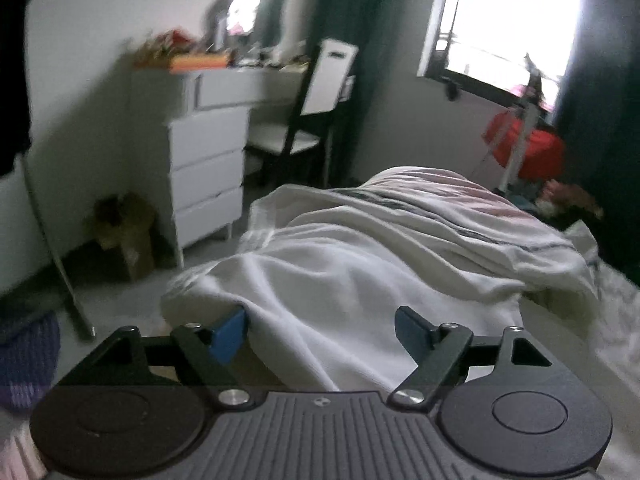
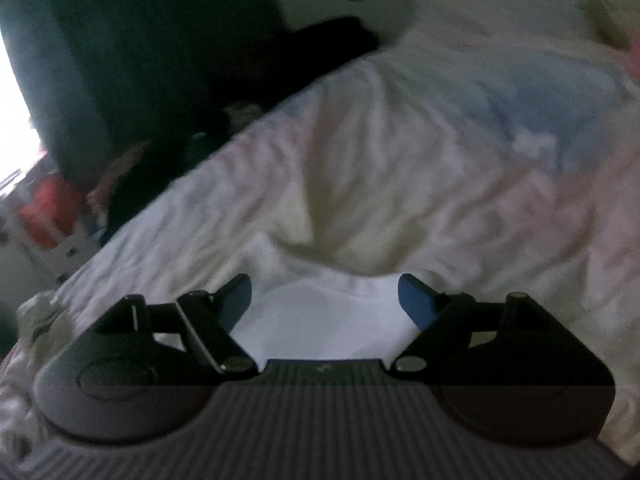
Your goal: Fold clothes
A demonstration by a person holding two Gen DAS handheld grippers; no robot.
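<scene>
bedroom, dim, daylight from a bright window (image 1: 504, 20) at the far wall.

bed (image 1: 580, 344): pale rumpled bedding, runs away from the left wrist view toward the window; in the right wrist view it fills most of the picture, heavily blurred.

white garment (image 1: 320, 280): crumpled heap on the near end of the bed, folds running toward the left gripper; behind it a second cloth with dark stripes (image 1: 460, 216), draped over a hump in the bedding.

left gripper (image 1: 320, 332): blue fingertips (image 1: 228, 336) well apart, white garment lying between and beneath them; left fingertip touches or sits just at the cloth's edge, cannot tell which. nothing clamped.

right gripper (image 2: 324, 300): fingers spread wide, a smooth white cloth (image 2: 324, 320) showing in the gap; whether this is the same garment cannot be told.

white drawer unit (image 1: 204, 176): left of bed, cluttered top.

chair (image 1: 304, 120): dark frame, white seat, beside the drawers.

red object (image 1: 528, 144): below the window, blurred.
</scene>
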